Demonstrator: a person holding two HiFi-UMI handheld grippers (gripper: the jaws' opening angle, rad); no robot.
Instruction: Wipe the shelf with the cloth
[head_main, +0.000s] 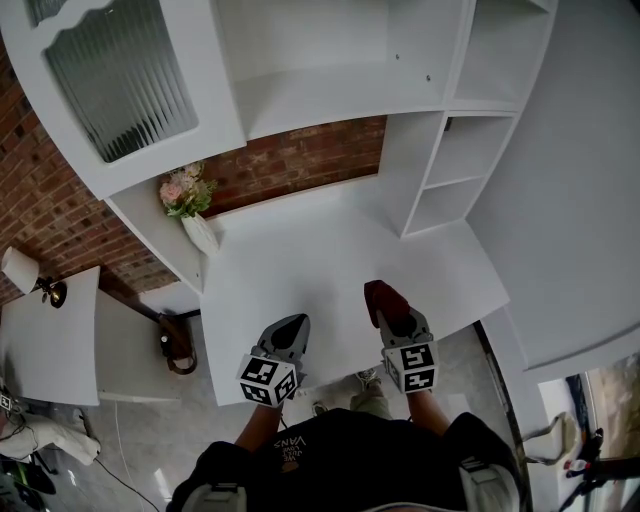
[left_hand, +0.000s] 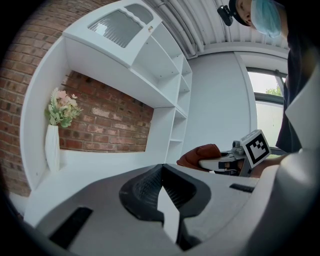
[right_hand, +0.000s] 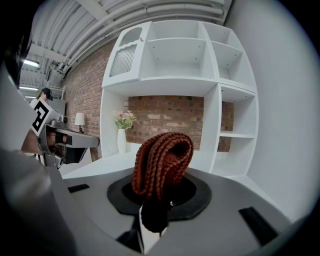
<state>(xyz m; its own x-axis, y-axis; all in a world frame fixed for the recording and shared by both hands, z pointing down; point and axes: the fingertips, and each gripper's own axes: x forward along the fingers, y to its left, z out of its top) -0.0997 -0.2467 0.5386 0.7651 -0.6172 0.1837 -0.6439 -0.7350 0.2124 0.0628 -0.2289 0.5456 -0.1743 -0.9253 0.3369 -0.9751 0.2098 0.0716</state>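
1. The tall white wooden shelf unit (head_main: 330, 90) stands at the far side, above a broad white desktop (head_main: 300, 260).
2. The right gripper (head_main: 393, 312), near right, clamps the folded rust-brown knitted cloth (right_hand: 162, 157) over the desktop.
3. The left gripper (head_main: 290, 330), near left, has its jaws pressed together with nothing between them.
4. A white vase of pink flowers (head_main: 198, 230) stands at the far left.

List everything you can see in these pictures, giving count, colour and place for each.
shelf unit: one, white, against the brick wall.
brick wall: one, red-brown, behind the unit.
worktop: one, white, below the shelves.
cabinet door: one, white with ribbed glass, unit's upper left.
vase: one, white, worktop's left end.
flowers: one bunch, pink and green, in the vase.
lamp: one, white shade, far left.
cloth: one, rust-brown knit, in the right gripper.
left gripper: one, grey, jaws together, empty.
right gripper: one, grey, clamping the cloth.
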